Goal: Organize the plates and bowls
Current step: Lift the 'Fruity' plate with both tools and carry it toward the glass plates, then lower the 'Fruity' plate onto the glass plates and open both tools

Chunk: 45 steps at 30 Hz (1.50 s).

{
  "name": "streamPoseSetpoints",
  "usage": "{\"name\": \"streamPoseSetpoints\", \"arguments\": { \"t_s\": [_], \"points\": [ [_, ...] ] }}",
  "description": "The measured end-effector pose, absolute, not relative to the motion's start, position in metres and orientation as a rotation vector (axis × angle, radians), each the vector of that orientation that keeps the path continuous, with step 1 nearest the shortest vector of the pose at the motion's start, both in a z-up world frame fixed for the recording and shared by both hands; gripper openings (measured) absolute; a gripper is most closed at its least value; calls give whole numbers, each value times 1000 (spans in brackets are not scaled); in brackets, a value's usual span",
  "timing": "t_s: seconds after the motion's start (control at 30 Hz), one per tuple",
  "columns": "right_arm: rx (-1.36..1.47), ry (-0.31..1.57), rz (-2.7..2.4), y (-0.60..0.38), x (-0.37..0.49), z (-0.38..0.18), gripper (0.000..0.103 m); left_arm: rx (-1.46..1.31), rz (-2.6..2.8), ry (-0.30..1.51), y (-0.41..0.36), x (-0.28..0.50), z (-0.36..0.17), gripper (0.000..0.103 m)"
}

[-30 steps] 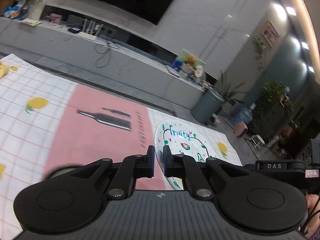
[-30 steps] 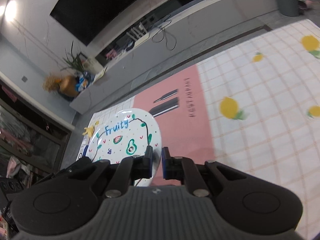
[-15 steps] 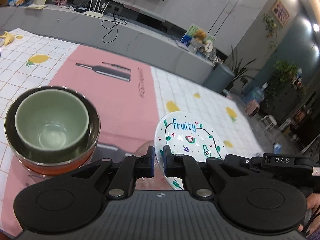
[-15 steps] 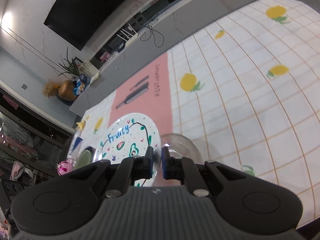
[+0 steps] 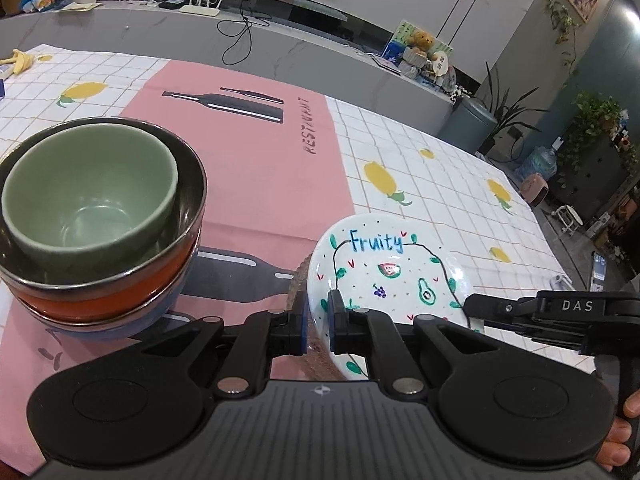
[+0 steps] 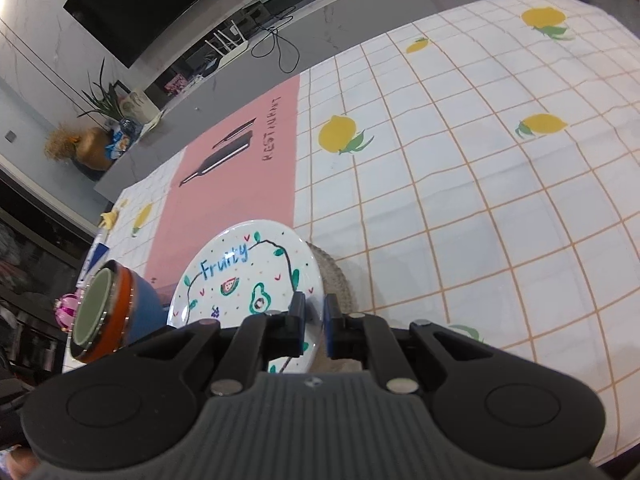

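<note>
Holding: plate [image 5: 394, 276] pinched at opposite rim edges by both grippers, above the tablecloth [image 5: 440, 184]
Left gripper [image 5: 318, 326]: clenched on near rim of plate
Right gripper [image 6: 313, 330]: clenched on right rim of plate
Plate position: over a clear textured dish [image 6: 338, 280], contact unclear
Bowl stack [image 5: 96, 232]: left of plate; green bowl [image 5: 86, 204] nested on top

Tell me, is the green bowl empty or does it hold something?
Empty. The green bowl shows its bare bottom in the left wrist view; it sits nested in the stacked bowls.
</note>
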State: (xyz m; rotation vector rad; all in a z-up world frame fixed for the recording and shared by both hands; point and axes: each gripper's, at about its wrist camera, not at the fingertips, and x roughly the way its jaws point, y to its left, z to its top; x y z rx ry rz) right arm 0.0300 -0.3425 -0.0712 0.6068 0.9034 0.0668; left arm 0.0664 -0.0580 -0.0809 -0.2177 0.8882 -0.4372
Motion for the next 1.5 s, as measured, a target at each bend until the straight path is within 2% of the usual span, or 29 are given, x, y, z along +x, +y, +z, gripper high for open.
{"name": "streamPoseSetpoints", "arguments": {
  "t_s": [0.63,1.03,1.1,1.37,1.47,1.5],
  "points": [
    [444,923,-1,-318,34,-74,9,-130,-396,902,-71,68,-94,10],
    [262,918,-29,-295,35,-72,14,-107,-394,888,-74,67,-94,9],
    [255,925,-24,-294,36,-74,19,-109,-396,887,-73,67,-93,9],
    [301,917,-19,-298,35,-74,25,-112,-404,885,-74,66,-91,11],
    [327,896,-17,-298,33,-70,40,-111,-421,874,-73,63,-88,19],
    [336,886,-18,-299,32,-68,41,-110,-427,869,-73,62,-86,23]
  ]
}}
